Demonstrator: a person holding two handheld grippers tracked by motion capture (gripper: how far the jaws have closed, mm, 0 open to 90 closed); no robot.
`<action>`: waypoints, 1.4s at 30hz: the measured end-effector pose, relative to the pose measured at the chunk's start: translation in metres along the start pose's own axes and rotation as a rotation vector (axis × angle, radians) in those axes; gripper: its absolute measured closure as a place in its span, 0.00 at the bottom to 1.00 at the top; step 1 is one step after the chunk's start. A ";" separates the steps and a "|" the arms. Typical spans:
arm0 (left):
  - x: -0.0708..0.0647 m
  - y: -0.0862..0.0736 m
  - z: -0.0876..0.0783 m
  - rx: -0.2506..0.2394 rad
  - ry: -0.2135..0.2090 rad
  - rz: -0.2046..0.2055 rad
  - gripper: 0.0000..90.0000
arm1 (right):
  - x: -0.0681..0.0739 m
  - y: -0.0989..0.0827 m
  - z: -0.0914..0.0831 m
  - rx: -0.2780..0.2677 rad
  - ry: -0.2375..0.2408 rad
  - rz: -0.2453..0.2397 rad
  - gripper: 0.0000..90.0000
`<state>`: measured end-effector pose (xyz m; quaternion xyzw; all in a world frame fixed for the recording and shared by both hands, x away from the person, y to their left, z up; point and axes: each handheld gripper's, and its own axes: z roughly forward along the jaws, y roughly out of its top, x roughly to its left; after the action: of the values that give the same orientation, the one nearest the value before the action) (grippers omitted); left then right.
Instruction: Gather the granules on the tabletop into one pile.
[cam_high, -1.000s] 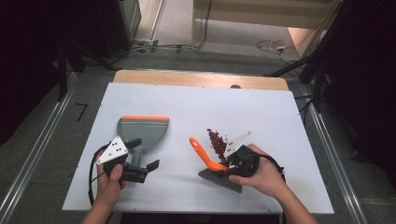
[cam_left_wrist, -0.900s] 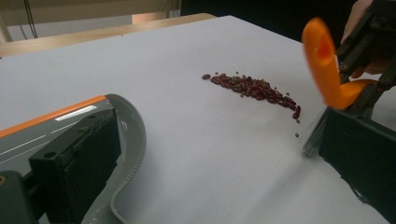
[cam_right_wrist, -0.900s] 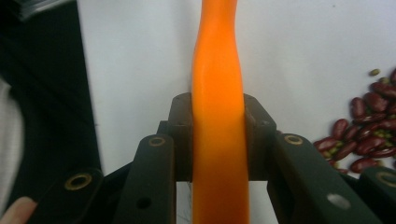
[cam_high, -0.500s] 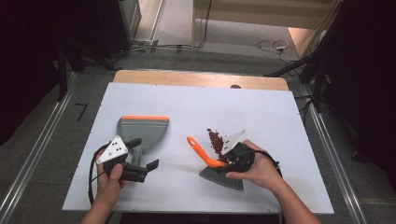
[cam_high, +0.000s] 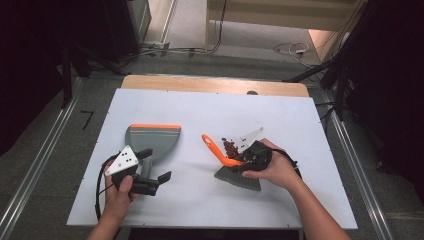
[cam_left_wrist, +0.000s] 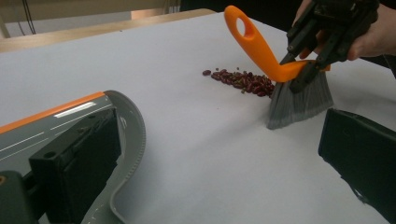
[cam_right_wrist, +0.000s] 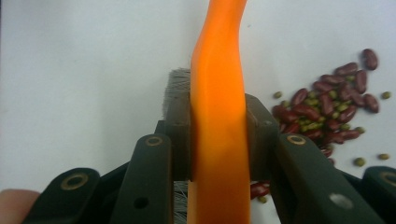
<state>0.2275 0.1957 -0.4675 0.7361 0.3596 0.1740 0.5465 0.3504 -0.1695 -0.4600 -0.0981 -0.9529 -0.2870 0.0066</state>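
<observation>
At the left of the white table (cam_high: 210, 115), the left gripper (cam_high: 159, 178) lies low in the person's left hand (cam_high: 119, 192), its jaws standing well apart with nothing between them. Just ahead of that gripper and partly beneath it sits a grey dustpan (cam_high: 151, 141) with an orange front lip; in the left gripper view one jaw rests over the dustpan's (cam_left_wrist: 70, 126) handle end while the other hangs over bare table. Well to the right of it, a small heap of red beans (cam_high: 231, 148) lies on the surface, with tiny green ones mixed in, as the right gripper view shows (cam_right_wrist: 327, 112). Just beside the heap, on the side nearer the person, the grey bristles of a hand brush (cam_high: 239, 177) touch the table. Its orange handle (cam_right_wrist: 218, 93) rises away toward the dustpan. The right gripper (cam_high: 251, 161), held in the right hand (cam_high: 275, 167), is clamped on that handle, a pad pressed against each flank just above the bristles.
</observation>
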 end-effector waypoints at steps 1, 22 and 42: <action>0.000 0.000 0.000 0.000 0.001 0.000 0.00 | -0.003 0.001 0.001 -0.001 0.001 -0.008 0.74; 0.000 -0.001 0.001 0.001 -0.004 0.000 0.00 | -0.051 0.012 0.001 -0.028 -0.033 0.003 0.74; 0.000 -0.001 0.001 0.002 -0.007 0.001 0.00 | -0.069 0.021 -0.002 -0.030 -0.005 0.034 0.75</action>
<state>0.2278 0.1954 -0.4683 0.7373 0.3574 0.1716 0.5470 0.4220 -0.1662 -0.4521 -0.1148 -0.9467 -0.3009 0.0078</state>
